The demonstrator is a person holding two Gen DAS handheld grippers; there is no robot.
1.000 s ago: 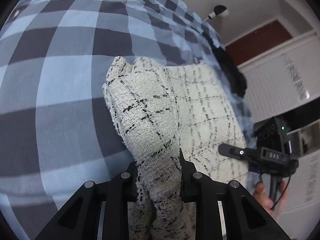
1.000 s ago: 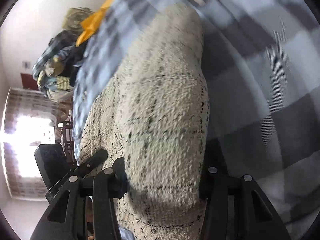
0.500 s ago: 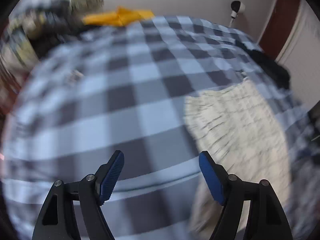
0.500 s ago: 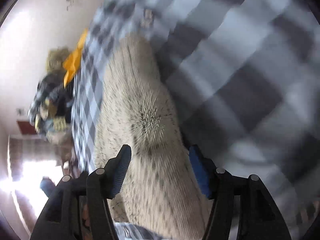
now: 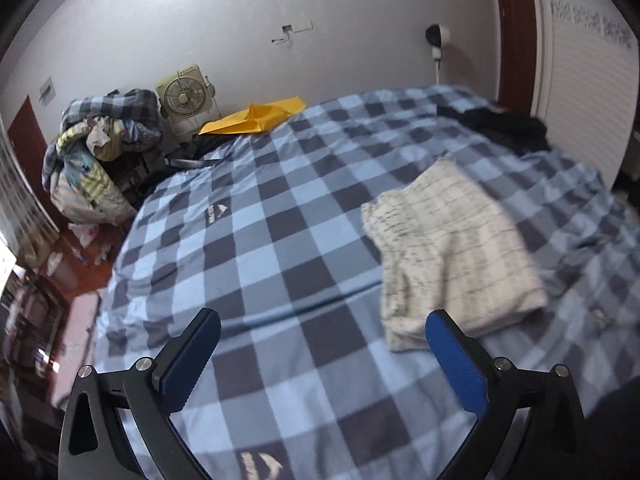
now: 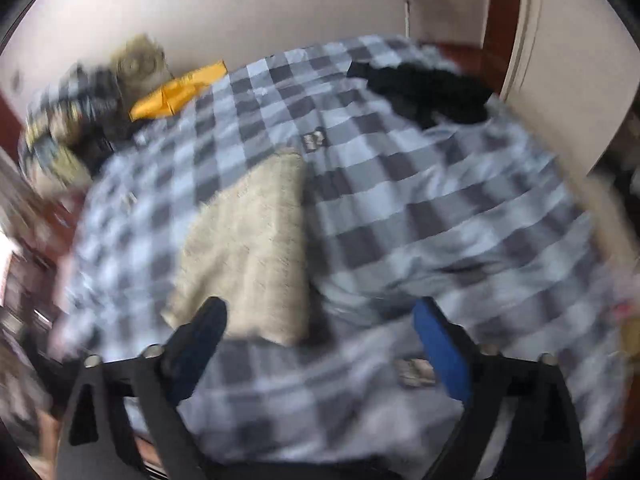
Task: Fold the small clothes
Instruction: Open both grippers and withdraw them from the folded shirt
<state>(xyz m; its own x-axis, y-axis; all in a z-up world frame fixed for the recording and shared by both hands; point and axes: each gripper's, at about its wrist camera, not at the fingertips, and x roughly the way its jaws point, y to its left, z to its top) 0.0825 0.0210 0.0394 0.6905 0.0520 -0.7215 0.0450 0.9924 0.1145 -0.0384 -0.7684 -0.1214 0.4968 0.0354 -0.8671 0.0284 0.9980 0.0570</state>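
Right wrist view motion-blurred; clothes pile [image 6: 60, 120] smeared, indistinct.

Cream knit garment [image 5: 452, 248] with thin dark grid lines lies folded into a rough rectangle, flat on the blue checked bedcover [image 5: 280, 240]. In the left wrist view it sits at three o'clock. Its near edge is slightly rumpled.

No text can be read; the checked bedcover [image 5: 280, 248] bears small dark logo patches, too blurred to read.

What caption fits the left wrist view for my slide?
Left gripper, jaws opening and empty, above a folded cream garment on the checked bedspread.
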